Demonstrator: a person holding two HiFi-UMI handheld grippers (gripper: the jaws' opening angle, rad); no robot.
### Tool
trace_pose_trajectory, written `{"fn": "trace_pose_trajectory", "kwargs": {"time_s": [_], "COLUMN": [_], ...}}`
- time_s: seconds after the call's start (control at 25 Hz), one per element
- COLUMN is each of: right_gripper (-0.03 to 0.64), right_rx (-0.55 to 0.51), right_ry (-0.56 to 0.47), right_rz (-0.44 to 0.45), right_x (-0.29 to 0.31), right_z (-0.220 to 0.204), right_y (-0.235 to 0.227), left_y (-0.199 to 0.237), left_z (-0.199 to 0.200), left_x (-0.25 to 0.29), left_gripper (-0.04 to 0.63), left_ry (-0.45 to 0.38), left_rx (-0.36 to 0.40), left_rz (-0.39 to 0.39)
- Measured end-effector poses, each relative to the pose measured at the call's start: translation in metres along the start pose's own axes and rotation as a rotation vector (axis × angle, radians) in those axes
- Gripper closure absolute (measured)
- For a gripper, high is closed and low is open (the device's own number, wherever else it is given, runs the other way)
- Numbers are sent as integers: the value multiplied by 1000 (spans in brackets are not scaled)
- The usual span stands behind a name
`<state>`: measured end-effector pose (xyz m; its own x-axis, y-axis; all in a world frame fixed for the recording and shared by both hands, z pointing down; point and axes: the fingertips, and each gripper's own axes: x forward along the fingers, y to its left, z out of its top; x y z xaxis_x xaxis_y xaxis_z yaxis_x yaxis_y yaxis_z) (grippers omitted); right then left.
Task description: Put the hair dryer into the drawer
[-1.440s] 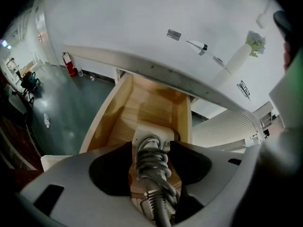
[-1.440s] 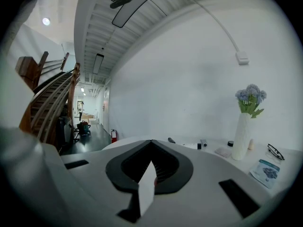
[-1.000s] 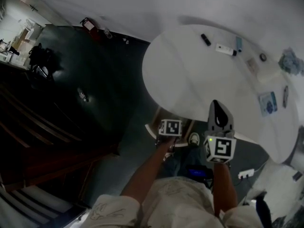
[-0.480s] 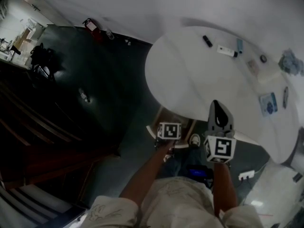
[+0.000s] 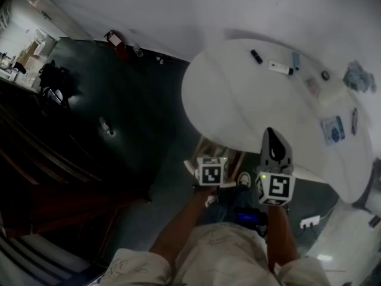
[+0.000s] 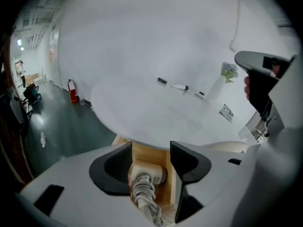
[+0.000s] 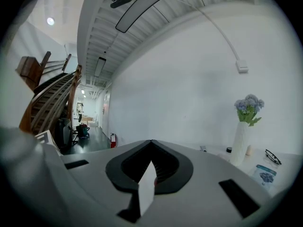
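Under the round white desk [image 6: 142, 115], the hair dryer [image 6: 146, 175] with its coiled cord is lying in the wooden drawer [image 6: 142, 155], seen right through the gap of the left hand-held gripper [image 6: 150, 146]. Its jaws are spread wide and aren't pinching anything. The right hand-held gripper [image 7: 151, 143] is closed tight and empty, pointing across the desk toward a white vase [image 7: 239, 148].

Dim, grainy head view; bright fisheye gripper views, edges dark and warped.
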<state>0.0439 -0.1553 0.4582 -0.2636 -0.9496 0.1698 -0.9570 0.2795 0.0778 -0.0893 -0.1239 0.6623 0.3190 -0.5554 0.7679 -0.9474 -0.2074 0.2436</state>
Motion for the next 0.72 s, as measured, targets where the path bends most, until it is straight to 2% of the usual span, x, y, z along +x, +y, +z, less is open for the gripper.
{"fn": "trace_pose_trajectory", "kwargs": {"time_s": [0.32, 0.72], "right_gripper": [617, 617], "right_rx": [0, 8], "right_ry": [-37, -100], "right_rz": [-48, -153], "right_x": [-16, -49], "right_z": [16, 40], "right_y": [-11, -50], "left_y": [-39, -102], "left_z": [77, 156], "left_x": [-47, -104], "left_gripper": [336, 340], "left_ry": [-260, -549], "left_rx": [152, 304], "left_rz": [-39, -106]}}
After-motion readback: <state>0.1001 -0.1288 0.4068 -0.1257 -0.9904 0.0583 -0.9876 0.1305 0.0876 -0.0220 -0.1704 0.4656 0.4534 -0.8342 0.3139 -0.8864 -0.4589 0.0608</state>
